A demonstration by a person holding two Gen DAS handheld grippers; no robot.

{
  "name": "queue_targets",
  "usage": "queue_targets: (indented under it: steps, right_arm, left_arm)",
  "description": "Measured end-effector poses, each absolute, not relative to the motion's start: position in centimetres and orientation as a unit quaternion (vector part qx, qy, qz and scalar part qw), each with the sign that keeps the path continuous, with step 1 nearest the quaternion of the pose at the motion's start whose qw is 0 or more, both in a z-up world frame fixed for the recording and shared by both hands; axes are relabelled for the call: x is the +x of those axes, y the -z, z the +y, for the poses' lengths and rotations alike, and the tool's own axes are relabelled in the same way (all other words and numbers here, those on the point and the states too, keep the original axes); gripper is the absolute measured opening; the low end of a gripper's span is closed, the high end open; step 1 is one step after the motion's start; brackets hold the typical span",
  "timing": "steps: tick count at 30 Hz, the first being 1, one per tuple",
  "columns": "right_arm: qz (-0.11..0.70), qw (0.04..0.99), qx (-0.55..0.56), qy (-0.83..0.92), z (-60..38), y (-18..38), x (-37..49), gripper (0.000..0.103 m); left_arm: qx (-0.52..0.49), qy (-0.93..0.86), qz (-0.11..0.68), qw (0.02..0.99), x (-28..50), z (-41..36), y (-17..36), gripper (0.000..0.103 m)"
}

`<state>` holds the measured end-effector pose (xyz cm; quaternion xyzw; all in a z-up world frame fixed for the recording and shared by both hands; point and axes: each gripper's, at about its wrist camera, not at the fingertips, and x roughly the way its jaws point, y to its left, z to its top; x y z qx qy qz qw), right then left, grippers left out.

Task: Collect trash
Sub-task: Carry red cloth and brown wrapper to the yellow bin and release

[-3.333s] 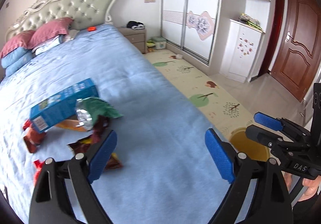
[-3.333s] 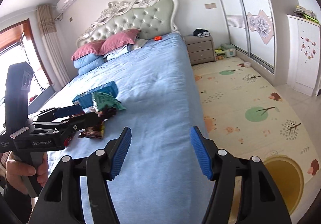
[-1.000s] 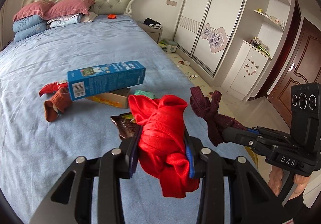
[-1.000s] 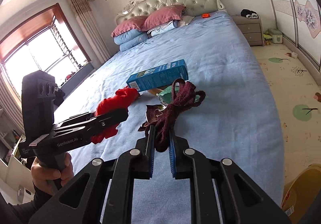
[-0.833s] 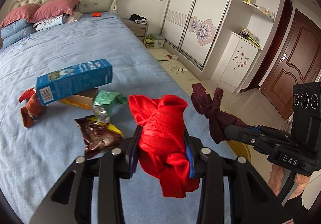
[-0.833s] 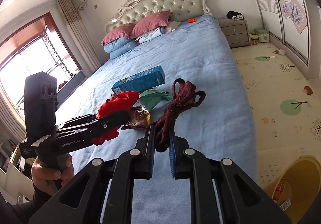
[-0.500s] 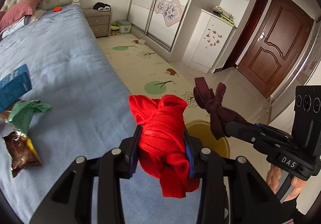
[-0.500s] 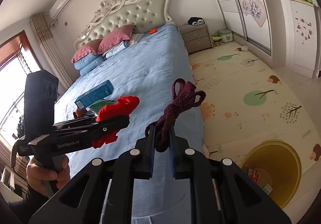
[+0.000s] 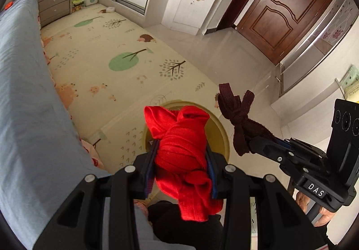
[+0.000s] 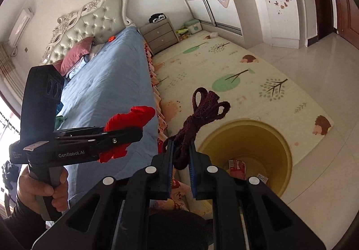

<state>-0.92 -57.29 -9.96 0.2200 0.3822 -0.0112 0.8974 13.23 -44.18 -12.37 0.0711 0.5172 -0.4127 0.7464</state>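
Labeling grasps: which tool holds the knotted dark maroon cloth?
The right tool is clamped on the dark maroon knotted cloth; the left tool grips a bright red cloth bundle.

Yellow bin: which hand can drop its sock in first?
Probably the left. In its view the red sock in the left gripper overlaps the yellow bin; the right gripper's maroon sock hangs beside the rim.

Left tongs [image 9: 180,161] clamped tight; right tongs [image 10: 181,158] likewise (side by side).

Two knotted cloths, one red [image 9: 182,149], one maroon [image 9: 237,117]; two grippers; one yellow bin [image 10: 276,138] holding two wrappers [image 10: 236,166].
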Motion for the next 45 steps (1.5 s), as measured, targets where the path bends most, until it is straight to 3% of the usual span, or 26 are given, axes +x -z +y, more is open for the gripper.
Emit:
queue_targets:
  steps: [12,13,15,16,17,18,29,45]
  right_arm:
    - [0.419,0.871,0.246,0.065,-63.1,15.8,-2.1,0.012]
    - [0.422,0.87,0.247,0.069,-63.4,16.2,-2.1,0.013]
    - [0.43,0.865,0.246,0.08,-63.9,16.9,-2.0,0.018]
    - [0.431,0.863,0.248,0.092,-64.3,17.3,-2.0,0.033]
    - [0.434,0.859,0.252,0.104,-64.7,17.7,-2.0,0.049]
    - [0.438,0.854,0.256,0.116,-65.0,18.1,-2.0,0.072]
    - [0.43,0.852,0.281,0.105,-65.1,17.7,-3.0,0.066]
    - [0.387,0.883,0.247,0.097,-62.2,12.2,-3.1,0.065]
  left_arm:
    - [0.11,0.425,0.562,0.701,14.7,-53.2,17.9,0.039]
    - [0.114,0.43,0.562,0.697,14.6,-53.7,18.3,0.042]
    - [0.129,0.428,0.565,0.693,14.5,-54.5,19.0,0.06]
    - [0.135,0.423,0.568,0.693,14.6,-54.7,19.5,0.083]
    - [0.14,0.418,0.567,0.696,14.7,-54.6,19.7,0.092]
    - [0.145,0.412,0.567,0.698,14.8,-54.5,20.0,0.092]
    - [0.138,0.396,0.58,0.698,15.0,-53.5,19.7,0.092]
    - [0.105,0.41,0.509,0.75,13.6,-48.7,12.1,0.092]
